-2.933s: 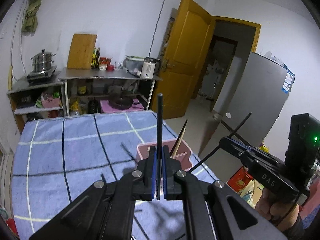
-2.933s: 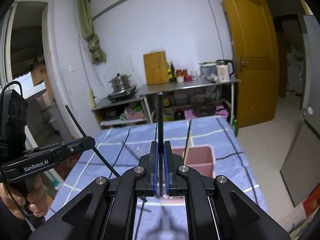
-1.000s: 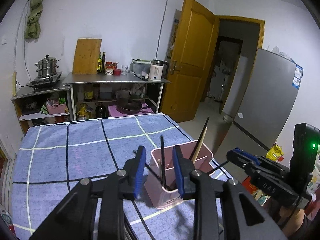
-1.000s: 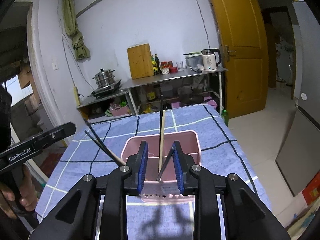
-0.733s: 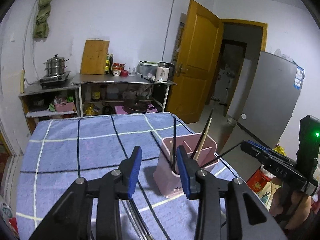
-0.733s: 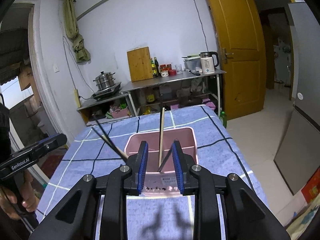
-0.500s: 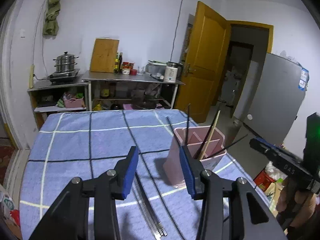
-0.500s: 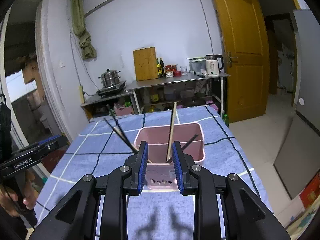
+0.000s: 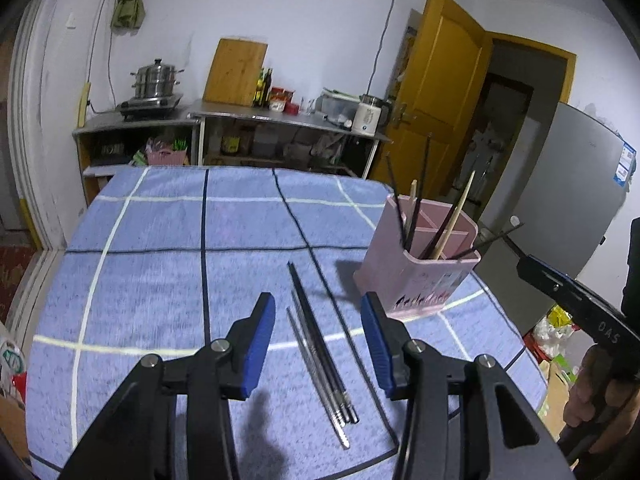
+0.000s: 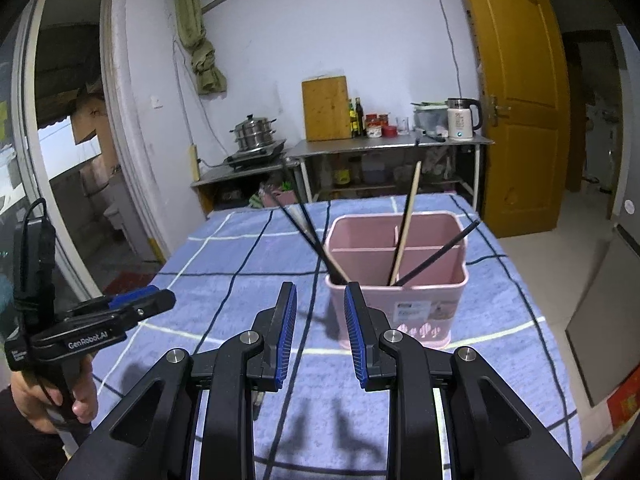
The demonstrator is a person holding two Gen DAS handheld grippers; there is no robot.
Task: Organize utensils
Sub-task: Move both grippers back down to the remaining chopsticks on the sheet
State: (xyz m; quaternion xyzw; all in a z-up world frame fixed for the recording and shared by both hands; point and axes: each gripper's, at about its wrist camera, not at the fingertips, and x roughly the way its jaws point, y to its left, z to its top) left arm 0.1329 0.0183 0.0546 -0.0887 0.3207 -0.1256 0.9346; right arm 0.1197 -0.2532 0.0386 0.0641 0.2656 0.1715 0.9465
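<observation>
A pink divided holder point(image 9: 400, 280) stands near the right edge of the blue checked cloth, with several black and wooden chopsticks point(image 9: 456, 216) leaning in it. More loose chopsticks point(image 9: 322, 344), dark and metal, lie side by side on the cloth. My left gripper point(image 9: 318, 312) hovers open just over them, nothing between its blue pads. In the right wrist view my right gripper point(image 10: 320, 296) is open and empty, a little short of the holder point(image 10: 400, 304) and its chopsticks point(image 10: 406, 220). The left gripper point(image 10: 120, 308) shows at the left, held in a hand.
The cloth-covered table point(image 9: 160, 280) ends close behind and to the right of the holder. Beyond it stand a steel counter point(image 9: 280, 118) with a pot, cutting board and kettle, a yellow door point(image 9: 436, 92), and a grey fridge point(image 9: 568, 184).
Both grippers let go of their chopsticks into the holder and drew back. The left one opened wider, swung left and sank over the loose chopsticks on the cloth.
</observation>
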